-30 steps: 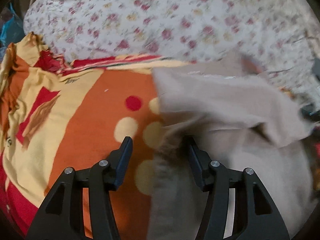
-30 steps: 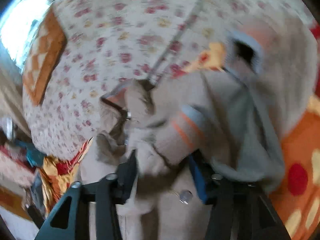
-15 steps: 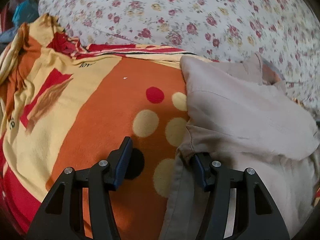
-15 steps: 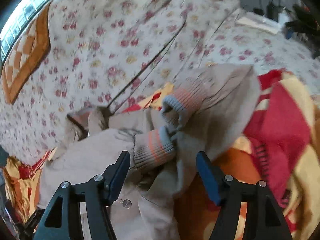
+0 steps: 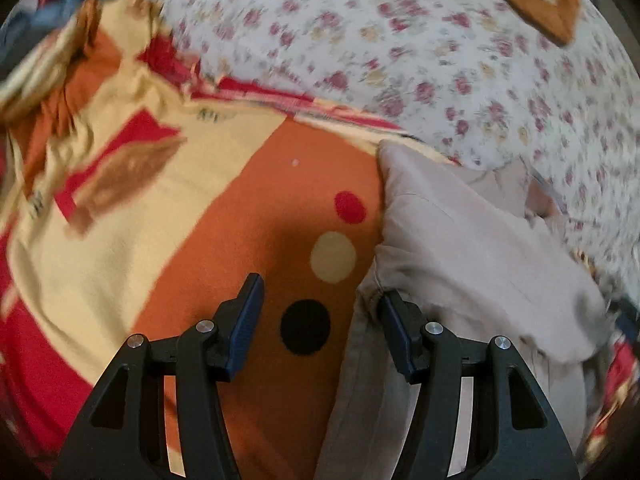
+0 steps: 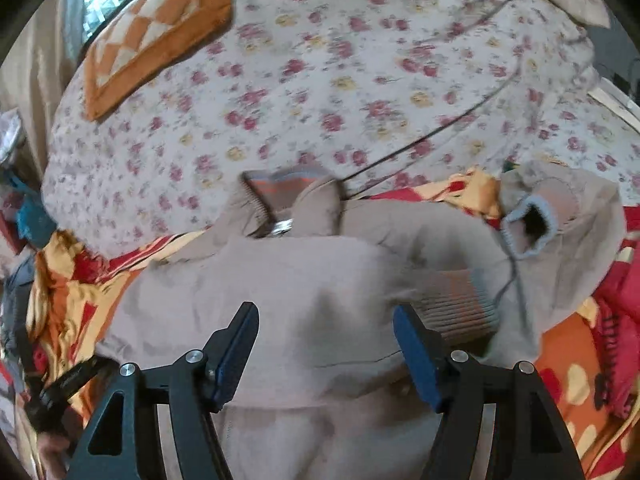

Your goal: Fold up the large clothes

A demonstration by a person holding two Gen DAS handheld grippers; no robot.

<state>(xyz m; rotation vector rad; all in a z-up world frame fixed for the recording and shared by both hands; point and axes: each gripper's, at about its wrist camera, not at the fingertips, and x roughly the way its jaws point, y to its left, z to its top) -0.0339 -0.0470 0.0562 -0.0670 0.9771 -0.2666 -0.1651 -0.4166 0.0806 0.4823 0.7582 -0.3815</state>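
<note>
A beige jacket (image 6: 304, 280) with ribbed orange-and-blue cuffs lies on a patterned orange blanket (image 5: 256, 216). One cuff (image 6: 456, 304) lies folded over its front, and another cuff (image 6: 528, 224) gapes at the right. The collar and zip (image 6: 280, 208) are at the far side. My right gripper (image 6: 326, 332) hovers open above the jacket's front, with nothing between its pads. My left gripper (image 5: 320, 312) stands open over the blanket, only a black dot between its fingers. Its right finger (image 5: 394, 320) sits at the jacket's gathered hem edge (image 5: 372, 292).
A floral quilt (image 6: 320, 88) covers the bed beyond the jacket, with an orange checked cushion (image 6: 160, 36) at the back. The blanket bunches up in folds at the left (image 5: 60, 92). Cluttered cloth lies past the bed's left edge (image 6: 24, 220).
My right gripper let go of the sleeve cuff, opened wide and drew back upward; the sleeve now rests across the jacket. My left gripper slid left, off the jacket's edge.
</note>
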